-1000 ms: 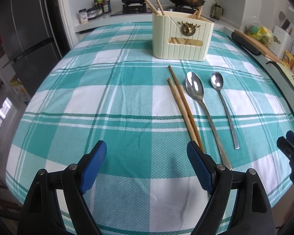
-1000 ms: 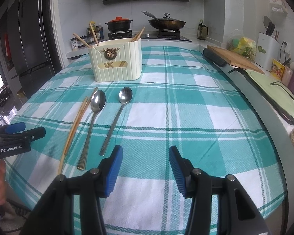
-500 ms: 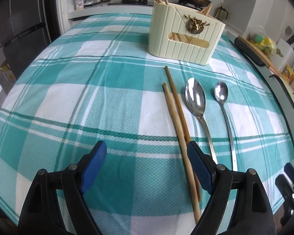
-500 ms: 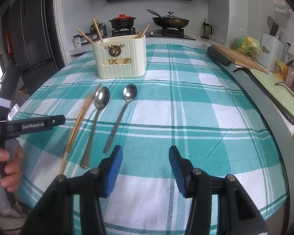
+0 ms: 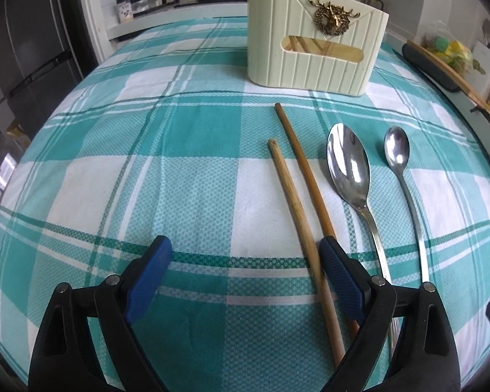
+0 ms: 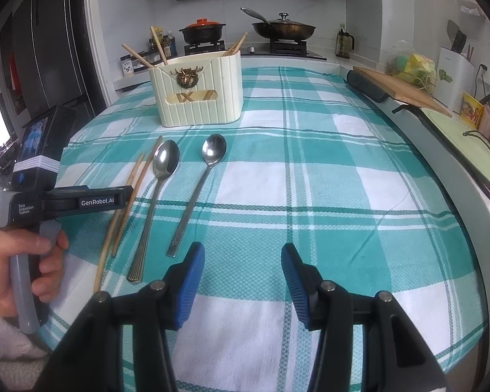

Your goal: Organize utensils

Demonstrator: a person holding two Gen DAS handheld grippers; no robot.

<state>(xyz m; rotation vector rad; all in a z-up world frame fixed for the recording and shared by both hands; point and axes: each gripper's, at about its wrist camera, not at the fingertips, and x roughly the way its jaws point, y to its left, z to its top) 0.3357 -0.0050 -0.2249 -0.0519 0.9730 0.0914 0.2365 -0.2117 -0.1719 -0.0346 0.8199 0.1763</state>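
Observation:
Two wooden chopsticks [image 5: 297,196] lie side by side on the checked teal cloth, with a large spoon [image 5: 349,170] and a small spoon [image 5: 398,153] to their right. A cream utensil holder [image 5: 313,49] with several chopsticks stands behind them. My left gripper [image 5: 245,271] is open, low over the cloth, its right finger beside the chopsticks. My right gripper [image 6: 241,274] is open and empty, near the front edge, right of the spoons [image 6: 166,163]. The holder [image 6: 199,94] and the chopsticks [image 6: 127,202] also show there.
The left gripper's body and the hand holding it [image 6: 26,248] sit at the left of the right wrist view. A cutting board [image 6: 401,88] and a tray [image 6: 467,143] line the right edge. Pots [image 6: 202,31] stand on the stove behind.
My left gripper has moved forward and lower, towards the chopsticks, which are now at its right finger. My right gripper has barely moved.

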